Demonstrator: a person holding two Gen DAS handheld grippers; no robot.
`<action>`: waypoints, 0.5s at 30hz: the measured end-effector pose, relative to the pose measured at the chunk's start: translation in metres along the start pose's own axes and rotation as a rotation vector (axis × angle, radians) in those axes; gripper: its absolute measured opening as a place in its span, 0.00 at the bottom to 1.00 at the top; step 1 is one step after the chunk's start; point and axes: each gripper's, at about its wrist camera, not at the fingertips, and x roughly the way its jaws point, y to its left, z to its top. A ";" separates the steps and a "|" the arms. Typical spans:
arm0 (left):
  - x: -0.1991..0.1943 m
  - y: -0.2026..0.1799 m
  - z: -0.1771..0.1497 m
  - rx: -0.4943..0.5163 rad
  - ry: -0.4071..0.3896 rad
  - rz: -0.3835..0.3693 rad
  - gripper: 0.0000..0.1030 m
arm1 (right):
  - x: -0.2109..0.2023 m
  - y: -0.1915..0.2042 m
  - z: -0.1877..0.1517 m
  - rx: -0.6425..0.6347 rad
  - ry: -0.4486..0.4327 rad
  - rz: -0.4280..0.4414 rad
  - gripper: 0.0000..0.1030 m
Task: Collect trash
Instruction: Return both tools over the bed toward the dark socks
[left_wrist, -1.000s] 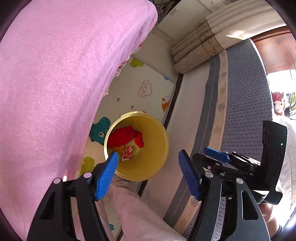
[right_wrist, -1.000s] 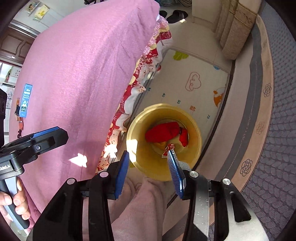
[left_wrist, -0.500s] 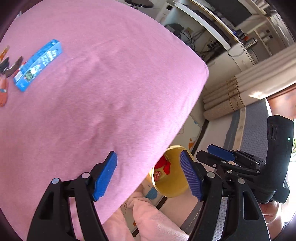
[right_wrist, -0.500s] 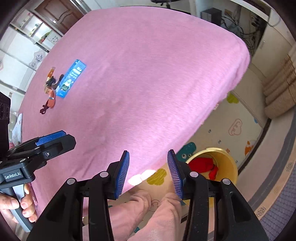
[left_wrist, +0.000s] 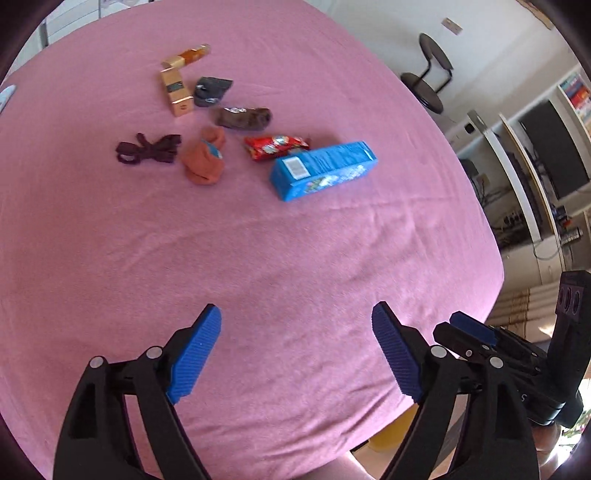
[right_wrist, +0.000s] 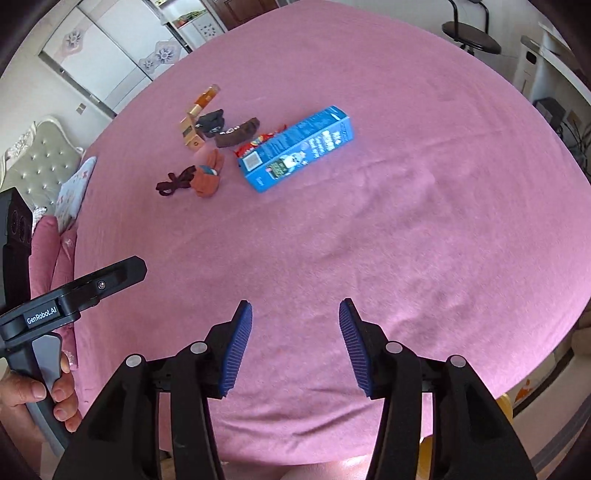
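Blue pads mark both grippers, and both hold nothing. The left gripper (left_wrist: 295, 350) hangs over the near part of the pink tablecloth (left_wrist: 258, 251) with its jaws spread wide apart; the right gripper (right_wrist: 295, 343) hangs over the same near stretch of cloth, its jaws also apart, though less widely. In the right wrist view the left tool shows at the left edge, gripped by a hand (right_wrist: 40, 398) around its handle.

Well beyond the fingertips, on the far half of the table, lies the trash in a loose cluster. Nearest and furthest right is a blue carton (left_wrist: 323, 170) lying on its side. Just beside its far left end sits a red snack wrapper (left_wrist: 275, 146). Left of that rests an orange crumpled piece (left_wrist: 205, 160), and further left a dark purple knotted string (left_wrist: 147, 149). Farther back lie a brown wrapper (left_wrist: 242, 118), a dark grey crumpled wrapper (left_wrist: 212, 90), a small tan box (left_wrist: 176, 92) and, at the far end, a small amber bottle (left_wrist: 194, 55).

Past the table's far right edge stands a black stool (left_wrist: 430, 81). A sliver of yellow bin (right_wrist: 508, 408) shows below the near right table edge.
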 end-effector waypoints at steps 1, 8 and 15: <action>-0.003 0.012 0.008 -0.026 -0.018 0.010 0.82 | 0.006 0.009 0.009 -0.023 0.002 0.007 0.47; -0.009 0.072 0.057 -0.160 -0.103 0.092 0.86 | 0.060 0.062 0.078 -0.152 0.040 0.063 0.47; 0.014 0.123 0.095 -0.277 -0.108 0.129 0.89 | 0.112 0.095 0.133 -0.227 0.079 0.091 0.48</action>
